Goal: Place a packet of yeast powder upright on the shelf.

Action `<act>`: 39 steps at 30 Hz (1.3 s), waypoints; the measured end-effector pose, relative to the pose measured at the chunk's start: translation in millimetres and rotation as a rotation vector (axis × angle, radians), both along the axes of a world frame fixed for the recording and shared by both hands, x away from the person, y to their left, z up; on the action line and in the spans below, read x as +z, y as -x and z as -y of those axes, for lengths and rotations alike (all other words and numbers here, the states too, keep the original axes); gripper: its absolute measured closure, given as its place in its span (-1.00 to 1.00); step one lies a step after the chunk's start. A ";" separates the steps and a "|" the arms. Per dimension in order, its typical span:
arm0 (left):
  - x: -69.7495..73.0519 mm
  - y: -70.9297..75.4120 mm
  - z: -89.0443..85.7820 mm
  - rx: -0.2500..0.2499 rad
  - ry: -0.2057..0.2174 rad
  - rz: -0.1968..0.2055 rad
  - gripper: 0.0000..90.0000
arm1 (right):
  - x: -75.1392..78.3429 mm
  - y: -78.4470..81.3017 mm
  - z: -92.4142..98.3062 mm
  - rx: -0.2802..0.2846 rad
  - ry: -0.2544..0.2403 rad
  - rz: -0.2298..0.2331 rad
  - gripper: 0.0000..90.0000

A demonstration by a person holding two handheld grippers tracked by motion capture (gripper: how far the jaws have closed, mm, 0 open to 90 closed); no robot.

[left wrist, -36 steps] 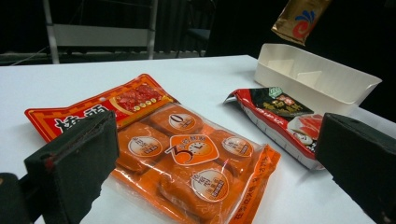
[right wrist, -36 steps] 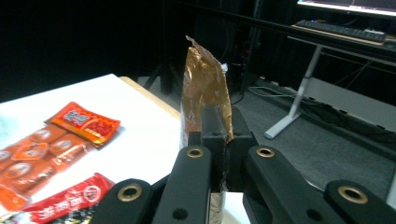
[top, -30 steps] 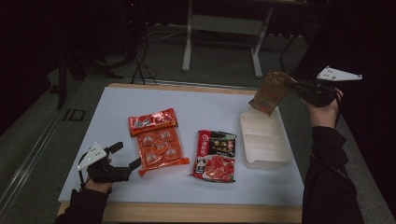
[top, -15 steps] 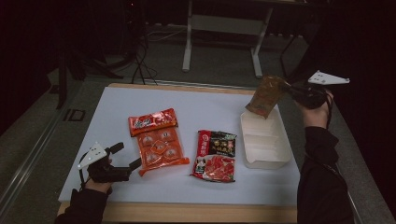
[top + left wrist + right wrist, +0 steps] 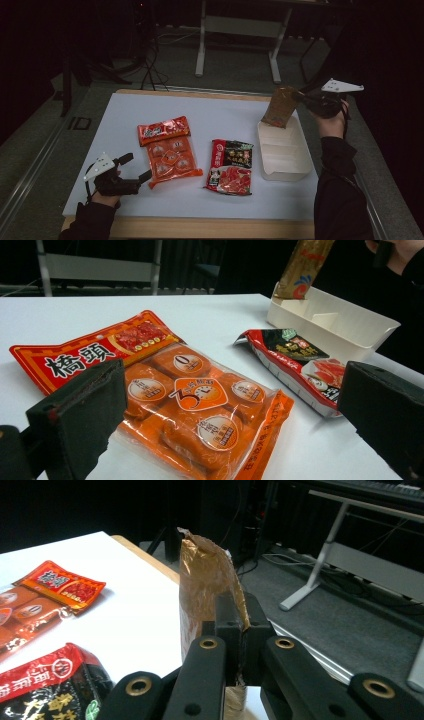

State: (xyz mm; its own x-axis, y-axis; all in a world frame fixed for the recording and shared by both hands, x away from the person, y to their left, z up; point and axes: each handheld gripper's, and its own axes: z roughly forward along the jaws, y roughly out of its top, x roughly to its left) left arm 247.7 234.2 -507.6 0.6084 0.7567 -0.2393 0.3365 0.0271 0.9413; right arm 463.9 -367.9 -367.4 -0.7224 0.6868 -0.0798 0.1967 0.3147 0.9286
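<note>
My right gripper [image 5: 302,98] [image 5: 239,625] is shut on the edge of a brown foil packet [image 5: 281,106] [image 5: 205,590]. The packet hangs upright with its lower end at the far end of a white divided tray [image 5: 285,150] [image 5: 350,322]. In the left gripper view the brown packet [image 5: 305,267] stands at the tray's far end. My left gripper [image 5: 134,168] rests open on the table at the near left, its jaws pointing at an orange snack pack [image 5: 167,150] [image 5: 195,400]. A red and black packet [image 5: 231,166] [image 5: 300,362] lies between the orange pack and the tray.
The white tabletop [image 5: 220,115] has a wooden edge [image 5: 200,227] at the front. Beyond the table stand a metal table frame [image 5: 240,30] and cables on a dark floor. A bare stretch of table lies behind the packets.
The right gripper has moved down and left with the brown packet, bringing its lower end to the tray's far end. The left gripper has stayed in place.
</note>
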 end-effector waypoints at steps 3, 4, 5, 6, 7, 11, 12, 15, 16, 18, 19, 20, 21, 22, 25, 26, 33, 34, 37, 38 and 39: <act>-0.1 0.1 -0.2 -0.001 -0.001 0.001 -1.00 | -2.4 -1.1 -0.9 0.002 -0.003 -0.009 0.99; 0.0 0.1 -0.2 -0.001 -0.001 0.000 -1.00 | -3.7 -1.7 -1.9 -0.003 0.013 -0.022 0.99; 0.1 0.2 -0.2 -0.002 0.001 0.001 -1.00 | -6.2 -2.7 -3.2 -0.002 0.033 -0.029 0.99; 0.2 0.2 -0.3 -0.002 0.002 0.001 -1.00 | -9.6 -3.5 -4.3 0.000 0.042 -0.046 0.99; 0.2 0.2 -0.3 -0.002 0.001 0.001 -1.00 | -13.2 -4.2 -4.9 -0.002 0.046 -0.055 0.99; -0.1 0.2 -0.3 -0.002 -0.001 0.002 -1.00 | -29.2 -7.4 -7.5 -0.004 0.056 -0.103 0.99; 0.0 0.3 -0.1 -0.002 -0.002 0.002 -1.00 | -33.1 -8.1 -8.2 -0.004 0.053 -0.112 0.98; -0.3 0.1 -0.1 -0.002 0.000 0.004 -1.00 | -39.4 -9.2 -7.9 -0.004 0.007 -0.126 0.96; -0.3 0.1 -0.1 -0.002 0.000 0.004 -1.00 | -39.4 -9.2 -7.9 -0.004 0.007 -0.126 0.96; -0.5 -0.1 -0.2 -0.004 0.002 0.004 -1.00 | -37.6 -8.5 -8.4 -0.010 0.002 -0.123 0.80; -0.7 -0.1 -0.2 -0.003 0.001 0.005 -1.00 | -35.6 -8.1 -8.9 -0.011 0.000 -0.122 0.79; -0.9 -0.1 0.0 -0.002 0.002 0.005 -1.00 | -33.4 -7.4 -9.7 -0.009 0.003 -0.123 0.76; -1.0 -0.1 -0.1 -0.003 0.004 0.004 -1.00 | -30.6 -6.3 -10.8 -0.006 0.005 -0.118 0.69; -1.0 -0.1 0.0 -0.003 0.006 0.003 -1.00 | -28.6 -5.3 -11.4 -0.006 -0.001 -0.114 0.66; -0.6 0.2 0.9 -0.005 0.008 0.008 -1.00 | -19.9 -1.2 -12.3 0.000 -0.041 -0.091 0.58; -0.4 0.3 1.0 -0.008 0.007 0.010 -1.00 | -16.1 0.5 -12.8 0.002 -0.047 -0.081 0.57; 0.5 0.4 2.7 -0.020 -0.010 0.022 -1.00 | 5.3 16.2 -23.3 0.006 -0.041 -0.046 0.43; 0.8 0.4 3.0 -0.025 -0.009 0.025 -1.00 | 5.3 16.2 -23.3 0.006 -0.041 -0.046 0.43; 1.3 0.6 4.2 -0.035 -0.009 0.033 -1.00 | 10.7 22.8 -26.8 0.006 -0.038 -0.039 0.42; 1.4 0.7 4.4 -0.038 -0.007 0.037 -1.00 | 11.5 24.9 -28.0 0.008 -0.040 -0.044 0.41; 1.7 0.8 4.7 -0.038 -0.005 0.037 -1.00 | 12.0 27.4 -29.5 0.011 -0.039 -0.044 0.38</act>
State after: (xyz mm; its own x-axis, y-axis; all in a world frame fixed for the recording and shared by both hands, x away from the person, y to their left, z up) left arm 246.9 229.5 -505.8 0.6453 0.7337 -0.2129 0.3026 0.0104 0.9531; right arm 436.5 -338.5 -355.4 -0.7322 0.6808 -0.0212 0.2345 0.2811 0.9306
